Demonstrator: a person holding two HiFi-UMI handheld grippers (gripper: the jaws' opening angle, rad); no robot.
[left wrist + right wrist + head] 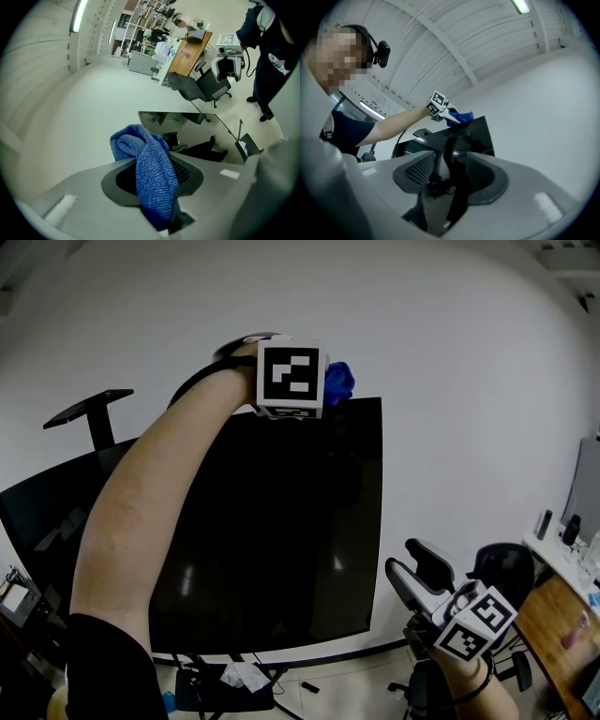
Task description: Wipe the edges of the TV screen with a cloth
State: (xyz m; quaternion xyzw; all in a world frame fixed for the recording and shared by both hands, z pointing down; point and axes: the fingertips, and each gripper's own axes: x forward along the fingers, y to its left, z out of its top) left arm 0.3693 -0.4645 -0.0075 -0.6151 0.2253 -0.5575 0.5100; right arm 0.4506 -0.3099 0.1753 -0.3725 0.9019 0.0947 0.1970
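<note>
The left gripper (326, 388) is clamped tight on a blue cloth (339, 382) and holds it at the top edge of the dark TV (281, 540), near the TV's upper right corner. The cloth bunches out beyond the jaws. The right gripper (414, 566) sits low, just right of the TV's lower right corner, jaws together with nothing between them.
</note>
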